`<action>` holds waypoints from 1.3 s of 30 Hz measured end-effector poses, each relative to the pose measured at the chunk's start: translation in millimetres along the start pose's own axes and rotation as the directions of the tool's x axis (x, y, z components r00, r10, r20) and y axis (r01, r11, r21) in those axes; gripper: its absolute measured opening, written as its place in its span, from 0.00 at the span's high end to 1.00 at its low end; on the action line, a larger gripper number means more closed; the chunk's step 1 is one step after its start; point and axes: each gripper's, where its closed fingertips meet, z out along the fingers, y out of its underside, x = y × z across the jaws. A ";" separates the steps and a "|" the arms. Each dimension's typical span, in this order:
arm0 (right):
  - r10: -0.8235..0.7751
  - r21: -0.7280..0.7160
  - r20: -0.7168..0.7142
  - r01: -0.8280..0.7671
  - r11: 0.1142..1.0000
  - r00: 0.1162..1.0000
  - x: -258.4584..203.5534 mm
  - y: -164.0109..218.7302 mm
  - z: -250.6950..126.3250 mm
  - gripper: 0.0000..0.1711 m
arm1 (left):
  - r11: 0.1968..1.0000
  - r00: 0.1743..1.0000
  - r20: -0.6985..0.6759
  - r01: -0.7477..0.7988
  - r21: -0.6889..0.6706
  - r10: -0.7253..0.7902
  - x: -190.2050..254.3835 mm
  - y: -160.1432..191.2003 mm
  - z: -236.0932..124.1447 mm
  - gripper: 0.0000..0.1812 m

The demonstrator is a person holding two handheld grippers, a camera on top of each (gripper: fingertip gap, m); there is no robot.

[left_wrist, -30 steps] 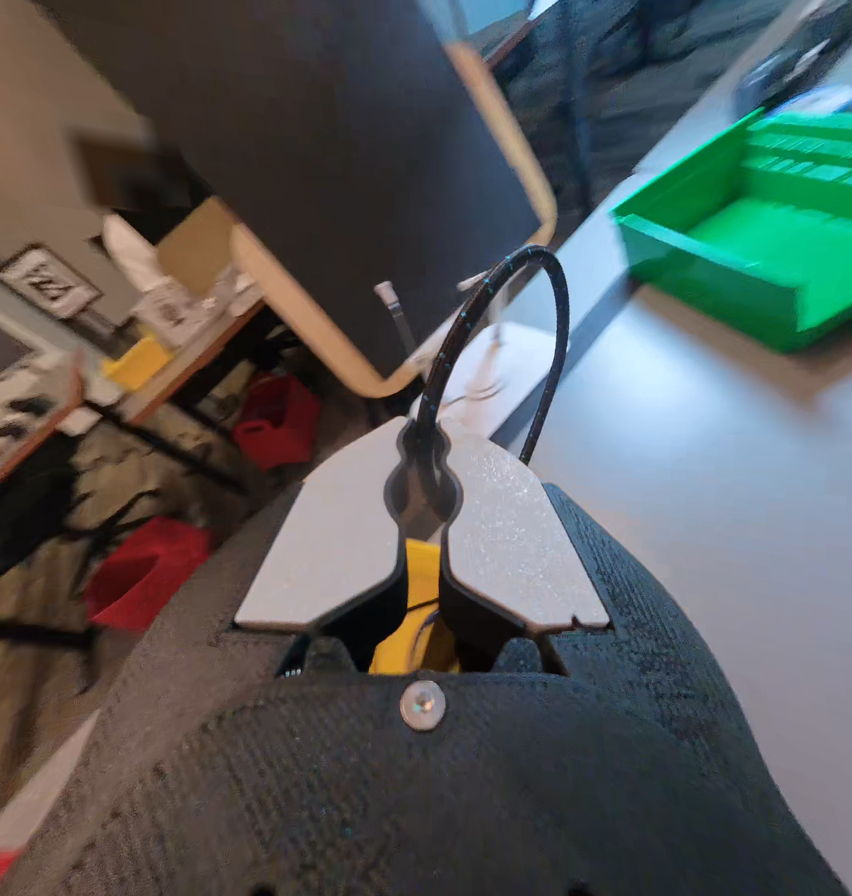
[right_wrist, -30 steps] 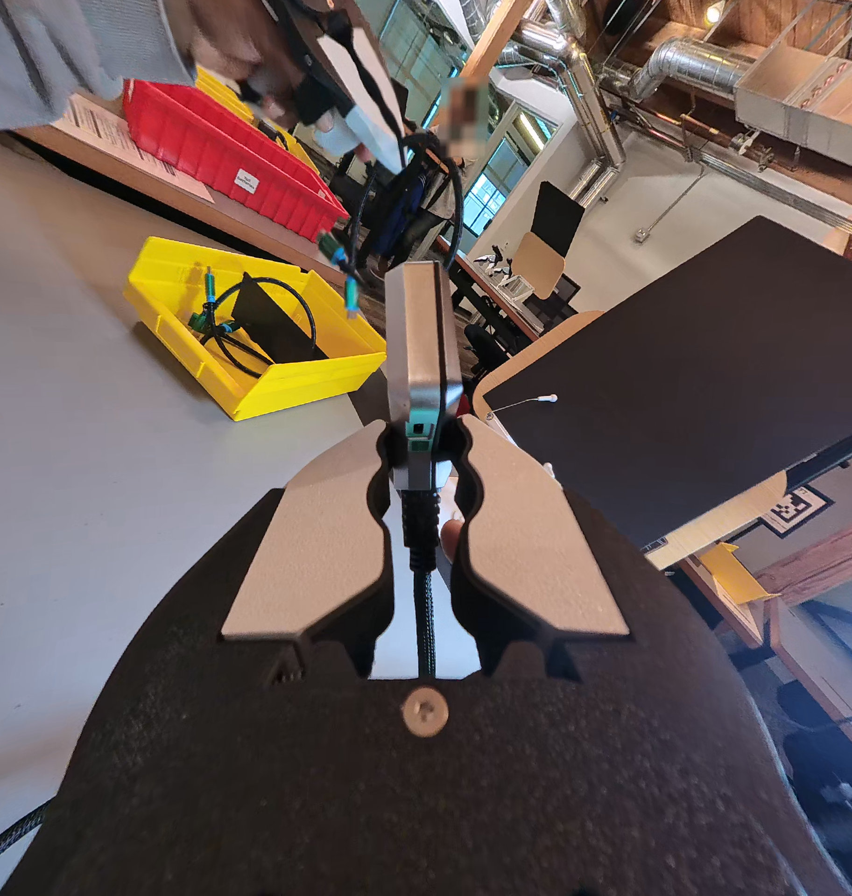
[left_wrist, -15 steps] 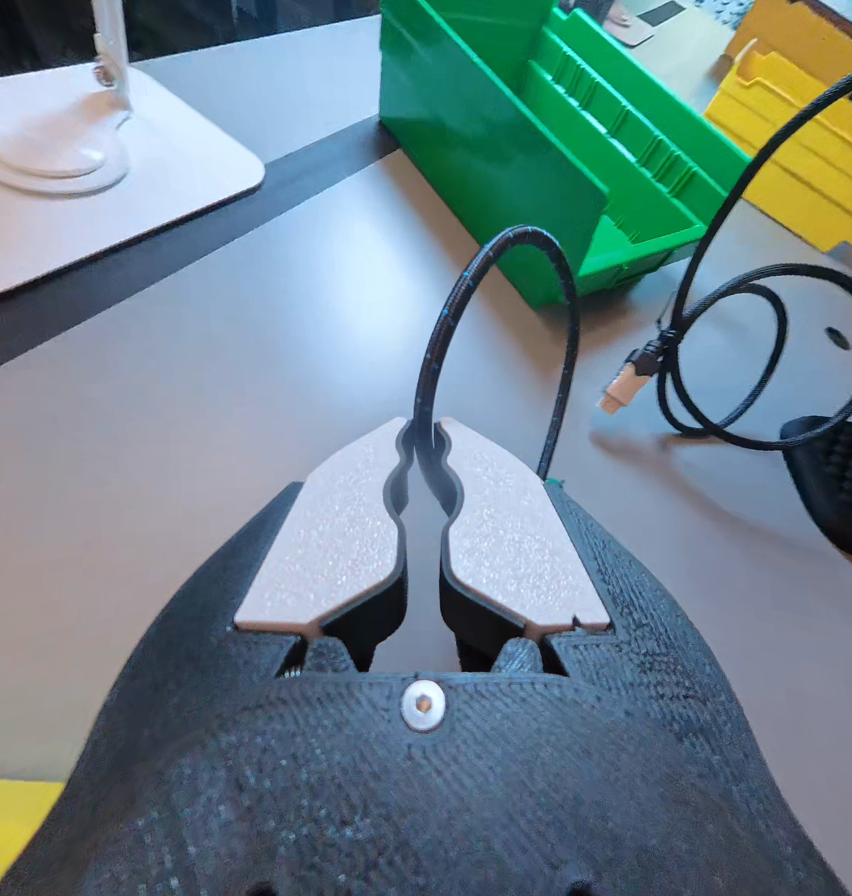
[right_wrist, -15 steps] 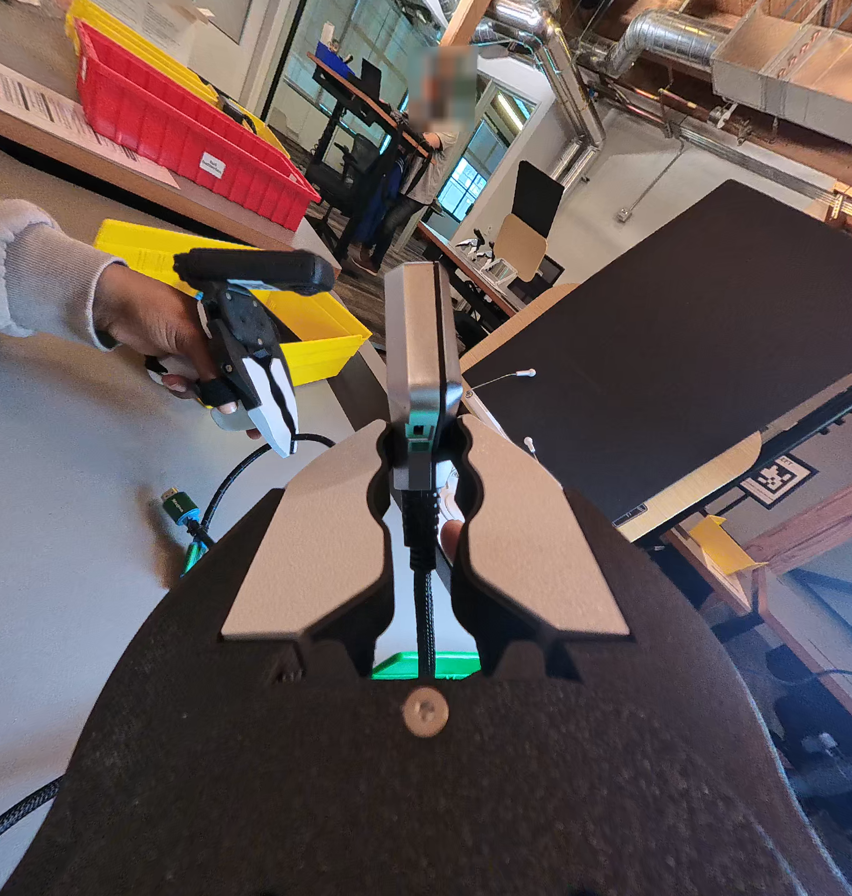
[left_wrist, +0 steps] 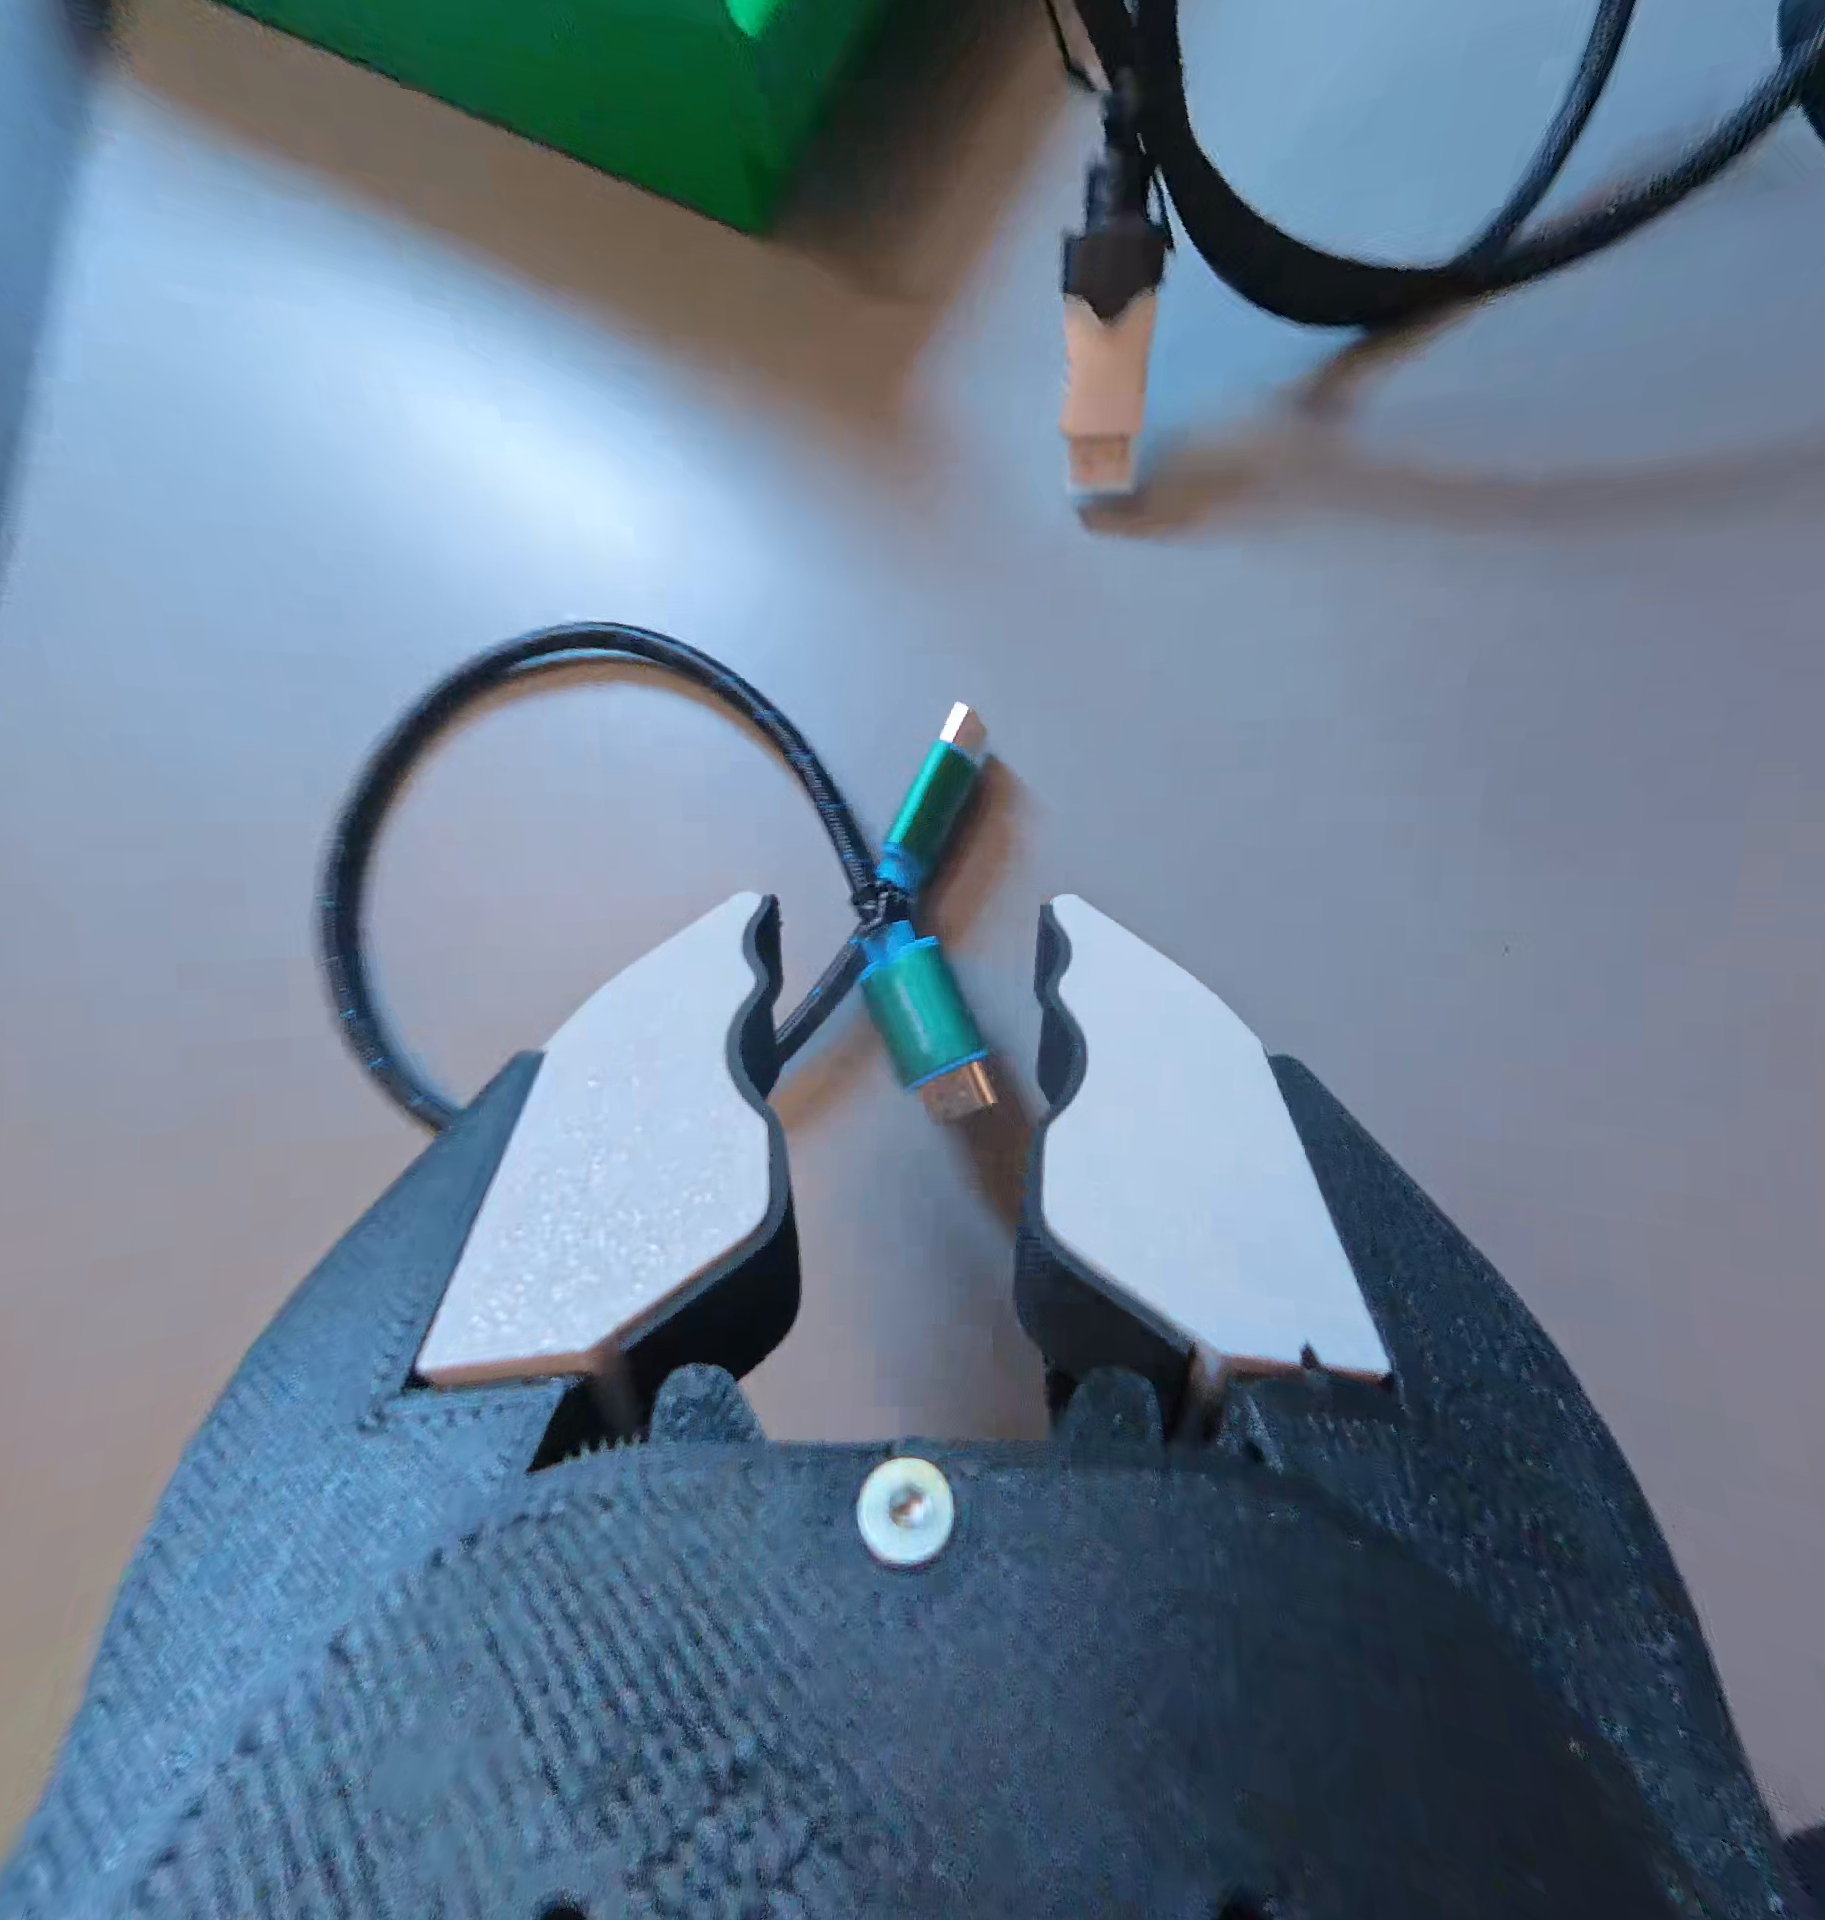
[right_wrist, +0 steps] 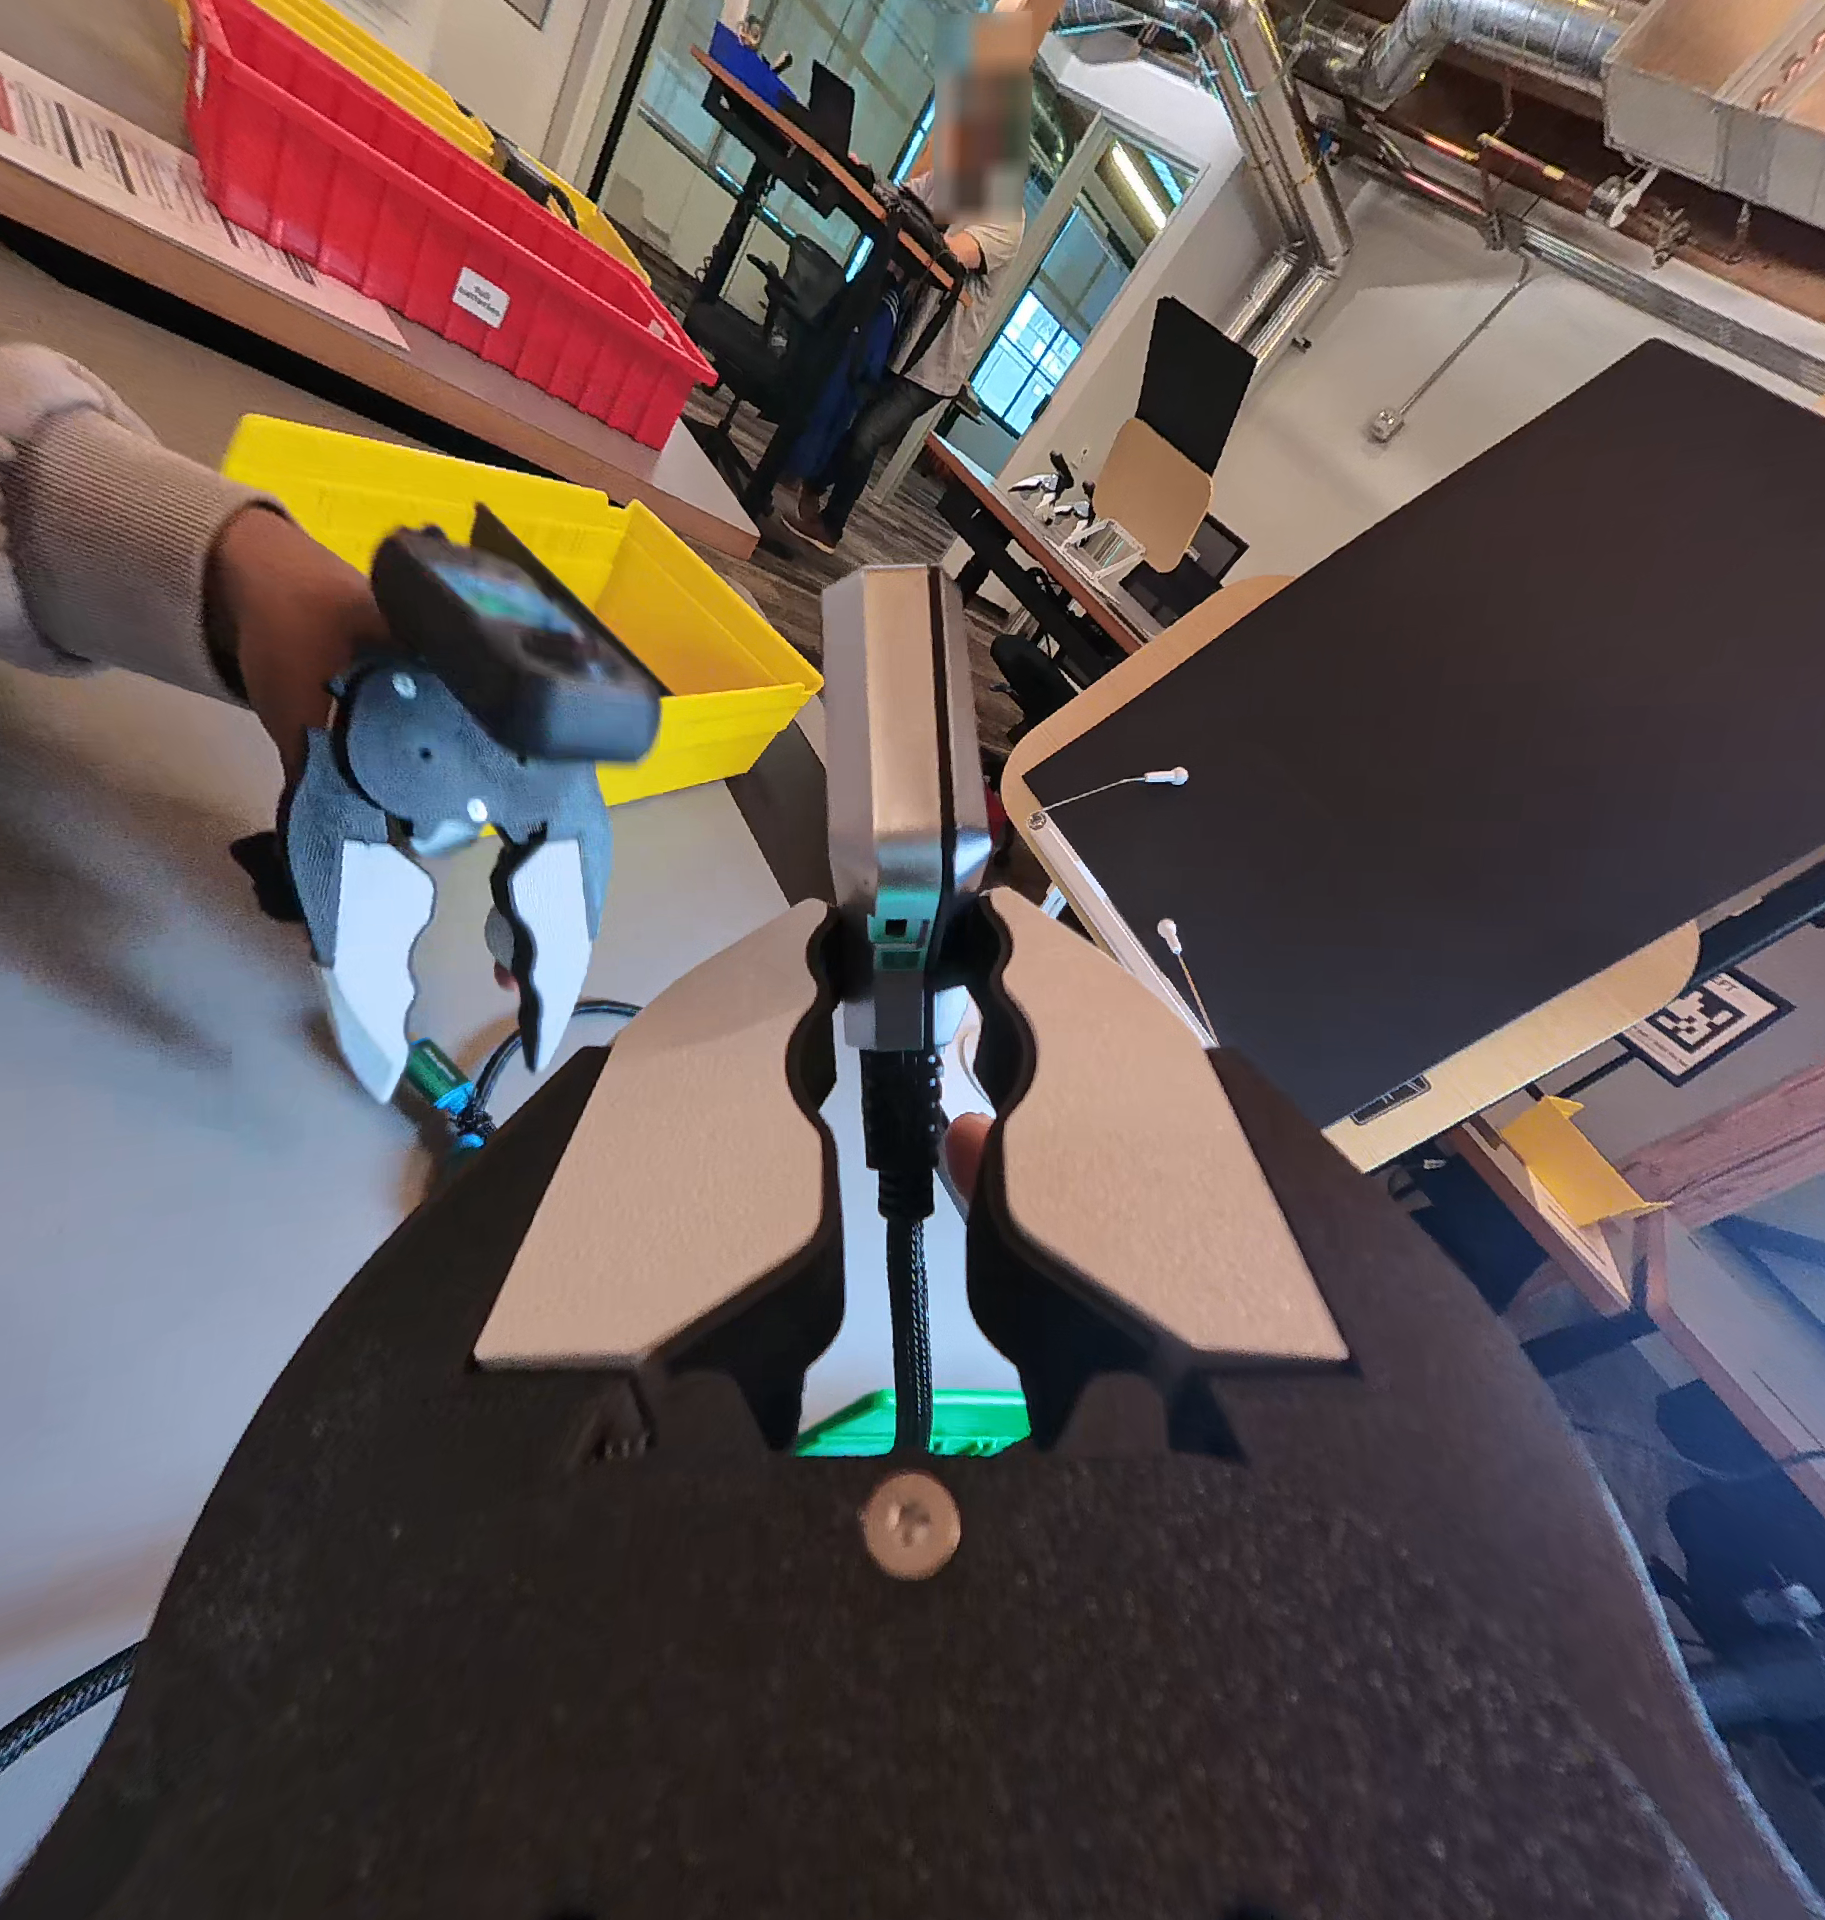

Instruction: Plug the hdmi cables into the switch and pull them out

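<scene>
Left wrist view: a short black cable (left_wrist: 534, 727) with green plugs (left_wrist: 923, 1023) is seen lying looped on the grey table (left_wrist: 1407, 935), between the spread jaws of the left gripper (left_wrist: 908, 914); the switch (right_wrist: 897, 758) is clamped upright by the right gripper (right_wrist: 903, 935); a green bin (left_wrist: 596, 83) is seen beyond.

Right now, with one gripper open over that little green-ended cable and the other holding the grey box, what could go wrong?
The short cable is tied in a loop with its two green plugs crossed, so the open left gripper might pinch both at once. The right gripper holds the grey box only at its lower end, so it might tilt. The long black cable lies close and could snag.
</scene>
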 end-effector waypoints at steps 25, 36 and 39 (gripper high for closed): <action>-0.106 -0.141 -0.012 0.103 0.985 0.994 -11.2 44.2 28.5 0.87 | 0.996 0.800 0.599 -0.076 0.037 0.039 -97.9 -49.0 -101.1 0.91; -0.222 -0.267 0.104 0.242 0.933 0.970 -59.5 79.6 65.6 0.87 | 0.973 0.779 0.584 -0.165 -0.159 0.227 -72.5 -42.6 -88.6 0.92; -0.215 -0.284 0.117 0.240 0.928 0.970 -61.8 87.0 66.9 0.87 | 0.966 0.781 0.571 -0.172 -0.192 0.253 -69.5 -40.7 -83.4 0.92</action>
